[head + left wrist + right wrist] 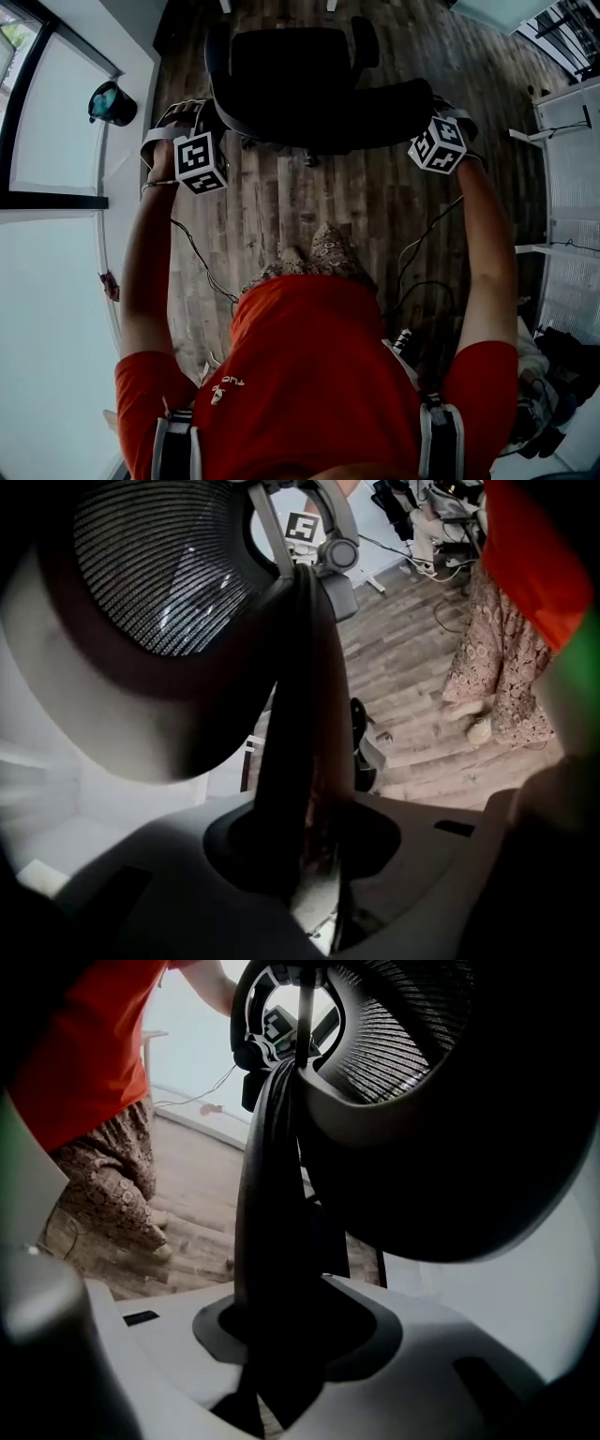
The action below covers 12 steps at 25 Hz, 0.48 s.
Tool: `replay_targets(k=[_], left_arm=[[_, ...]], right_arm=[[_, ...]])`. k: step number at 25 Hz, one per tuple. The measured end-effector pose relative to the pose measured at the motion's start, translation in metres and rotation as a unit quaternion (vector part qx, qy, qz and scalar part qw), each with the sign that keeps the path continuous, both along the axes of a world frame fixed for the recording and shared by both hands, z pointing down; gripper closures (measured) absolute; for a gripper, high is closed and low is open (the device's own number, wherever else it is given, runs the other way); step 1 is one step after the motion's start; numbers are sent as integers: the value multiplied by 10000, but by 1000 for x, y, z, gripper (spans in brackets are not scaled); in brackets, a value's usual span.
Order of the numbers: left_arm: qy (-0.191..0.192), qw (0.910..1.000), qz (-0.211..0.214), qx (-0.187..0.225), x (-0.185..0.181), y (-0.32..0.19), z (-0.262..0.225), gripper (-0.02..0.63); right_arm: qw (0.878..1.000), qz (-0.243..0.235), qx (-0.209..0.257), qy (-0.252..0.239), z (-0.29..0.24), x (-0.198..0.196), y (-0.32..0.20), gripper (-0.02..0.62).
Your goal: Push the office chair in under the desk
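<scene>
Black mesh-backed office chair (pixel 291 80) stands on brown wood-plank floor (pixel 356 197), far centre in the head view, seat pointing away from the person, curved backrest rim nearest them. Two thin white legs (pixel 225 5) show at the far edge just beyond the seat; what they belong to is cut off. Left gripper (pixel 208 122) sits at the left end of the backrest rim, its black-and-white marker cube (pixel 200 161) just behind it. In the left gripper view the dark rim (pixel 300 761) runs straight up between the jaws and both jaws are clamped on it, with the grey mesh panel (pixel 159 564) to its left. Right gripper (pixel 433 108) is at the right end of the same rim, its marker cube (pixel 439 143) behind. The right gripper view shows the rim (pixel 272 1241) pinched between the jaws, so both grippers grasp the chair's back. Both of the person's arms reach forward, well apart, in a red short-sleeved shirt (pixel 309 375), with patterned brown fabric (pixel 328 253) over the legs, which are near the chair's base. Dark teal cup-like object (pixel 111 101) sits on the white ledge (pixel 127 178) far left. Thin black cables (pixel 202 262) trail from the grippers back toward the person.
</scene>
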<state>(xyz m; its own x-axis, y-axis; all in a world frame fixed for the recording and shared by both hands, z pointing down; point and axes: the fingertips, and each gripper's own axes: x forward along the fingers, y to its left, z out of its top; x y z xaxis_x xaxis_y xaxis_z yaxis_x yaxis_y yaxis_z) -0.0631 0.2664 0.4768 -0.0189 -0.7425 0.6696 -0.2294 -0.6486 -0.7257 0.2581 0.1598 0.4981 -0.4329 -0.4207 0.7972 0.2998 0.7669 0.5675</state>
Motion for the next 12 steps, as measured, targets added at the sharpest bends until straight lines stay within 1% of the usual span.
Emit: replay_targets(k=[6,12], left_arm=[[-24,10000,-24,-85,-18,-46,-2,511],[9,10000,-9,-68,-35,-100,-1,511]], right_arm=[[10000,-30,30,-46,-4,-17,-44,443],[9998,-170,30,-71,-6,-37,-95,443]])
